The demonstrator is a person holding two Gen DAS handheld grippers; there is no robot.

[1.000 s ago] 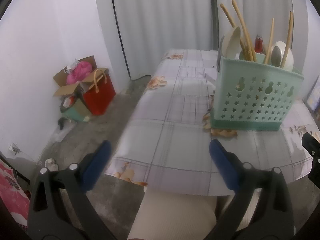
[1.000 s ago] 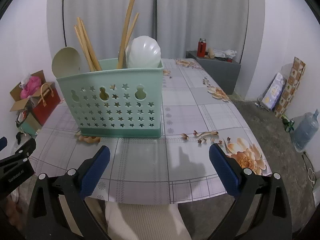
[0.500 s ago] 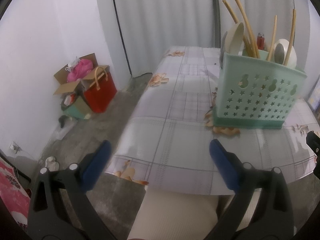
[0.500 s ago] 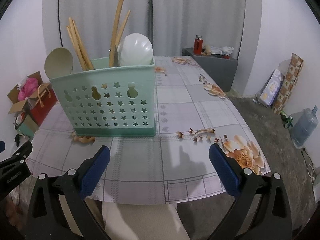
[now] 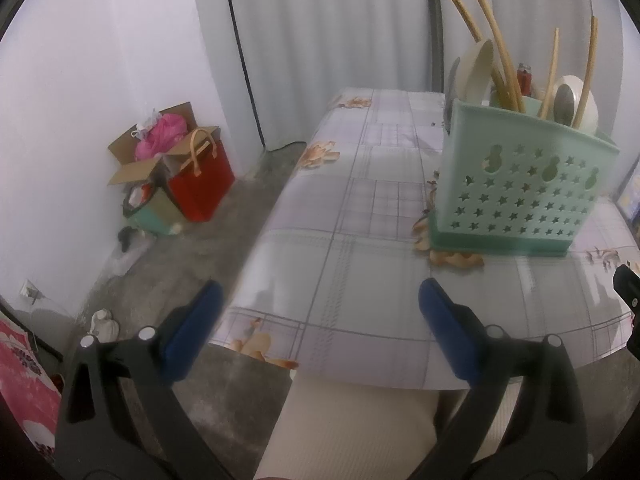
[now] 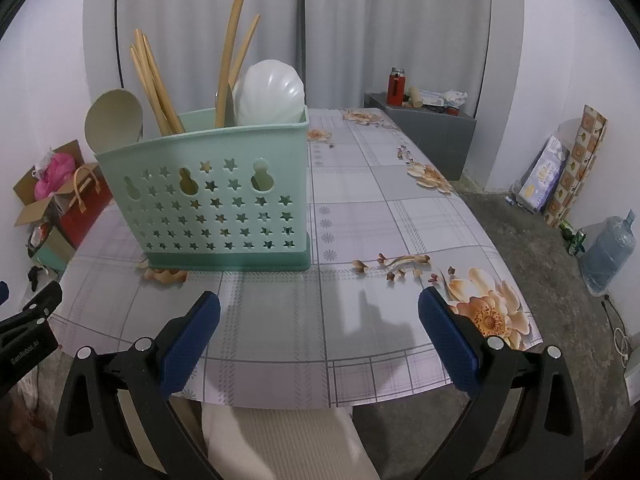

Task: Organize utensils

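A mint green utensil basket (image 6: 216, 200) (image 5: 520, 192) with star holes stands upright on the floral tablecloth of the table (image 6: 384, 216) (image 5: 360, 208). It holds wooden chopsticks (image 6: 154, 80) (image 5: 496, 44), a beige spoon (image 6: 114, 120) (image 5: 476, 68) and a white ladle (image 6: 270, 94) (image 5: 576, 100). My right gripper (image 6: 319, 332) is open over the table's near edge, in front of the basket, with nothing between its fingers. My left gripper (image 5: 319, 328) is open and empty at the table's near left corner, left of the basket.
Boxes and a red bag (image 5: 200, 184) sit on the floor at the left wall. A grey cabinet (image 6: 424, 136) with a red flask stands behind the table. A water jug (image 6: 608, 252) and packages lean by the right wall. A person's pale trousers (image 6: 288, 440) show below.
Both views have drawn back slightly from the basket and tilted a little. Both grippers stay open and empty, and the basket has not moved.
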